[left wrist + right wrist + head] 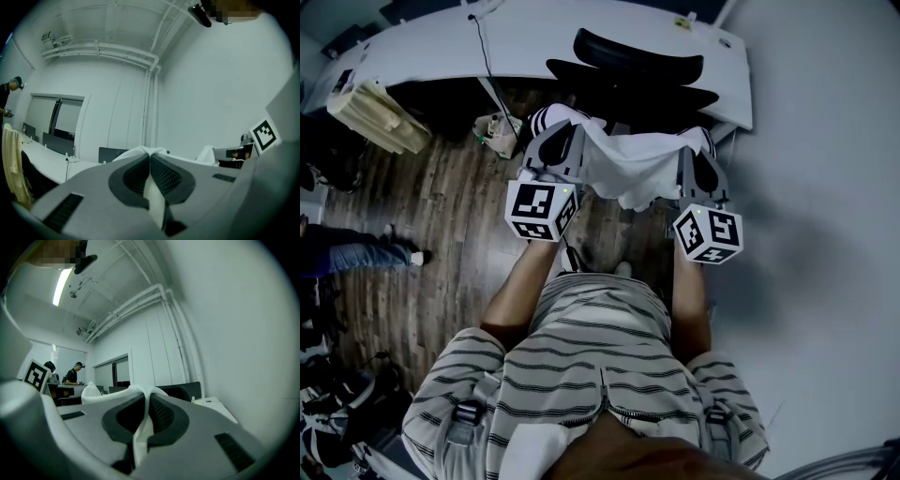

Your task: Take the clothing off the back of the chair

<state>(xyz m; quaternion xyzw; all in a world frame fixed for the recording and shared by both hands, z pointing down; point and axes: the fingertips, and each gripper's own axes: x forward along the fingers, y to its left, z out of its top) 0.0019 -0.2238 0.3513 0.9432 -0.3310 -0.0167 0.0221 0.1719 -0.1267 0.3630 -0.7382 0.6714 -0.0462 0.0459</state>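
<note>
A white garment [628, 164] with dark striped trim hangs stretched between both grippers, in front of a black office chair [637, 70] at the desk. My left gripper [551, 141] is shut on the garment's left edge; white cloth [152, 194] shows pinched between its dark pads. My right gripper [701, 150] is shut on the right edge, with cloth [142, 432] squeezed between its pads too. The garment's lower part droops between the grippers, apart from the chair back.
A white desk [534, 37] curves behind the chair, a black cable running over it. A cream garment [380, 112] hangs over another chair at the left. A seated person's legs [356, 253] are at the far left. A grey wall [825, 187] stands to the right.
</note>
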